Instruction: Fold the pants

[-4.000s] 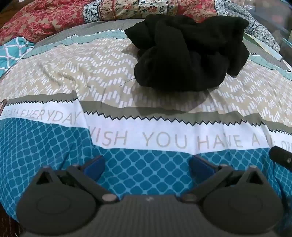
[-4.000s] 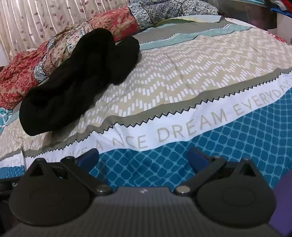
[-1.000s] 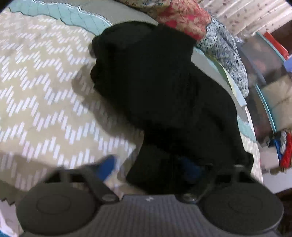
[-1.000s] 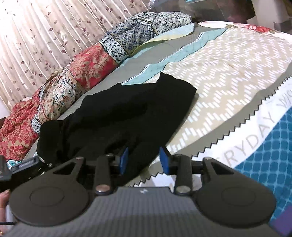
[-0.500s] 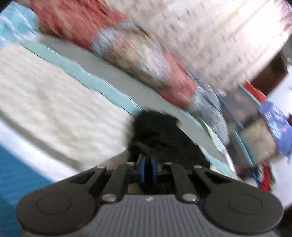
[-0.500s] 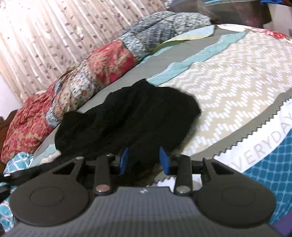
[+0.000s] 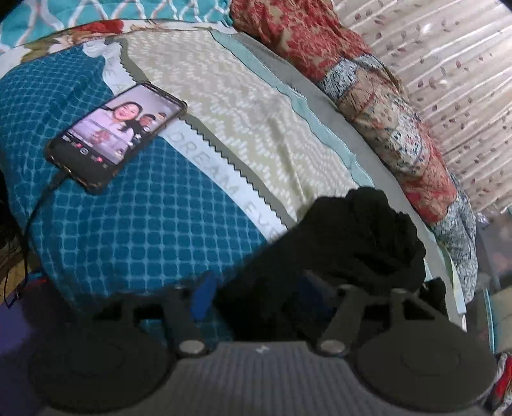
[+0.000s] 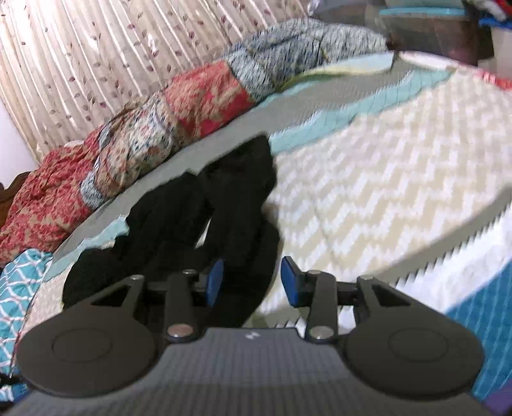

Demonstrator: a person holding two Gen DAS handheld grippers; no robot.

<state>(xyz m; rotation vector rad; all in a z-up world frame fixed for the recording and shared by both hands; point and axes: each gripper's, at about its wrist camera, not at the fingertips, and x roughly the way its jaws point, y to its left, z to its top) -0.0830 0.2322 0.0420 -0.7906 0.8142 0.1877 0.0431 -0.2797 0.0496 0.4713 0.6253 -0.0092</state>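
Phone lit near the bedspread's left edge, beside printed "DREAM". Black pants bunched mid-bed toward the quilt. Left gripper spread wide around cloth (right pad seemingly buried). Right gripper parted too, pants between pads, apparently unpinched.

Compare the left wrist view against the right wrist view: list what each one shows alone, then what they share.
Left wrist only: a phone with its screen lit, lying on the blue checked part of the bedspread, a cable trailing from it.

Right wrist only: storage boxes beyond the bed's far end.

Both: the black pants bunched on the bedspread, the patchwork quilt along the far side, and the leaf-print curtain. Each view shows cloth between its own gripper's blue pads.
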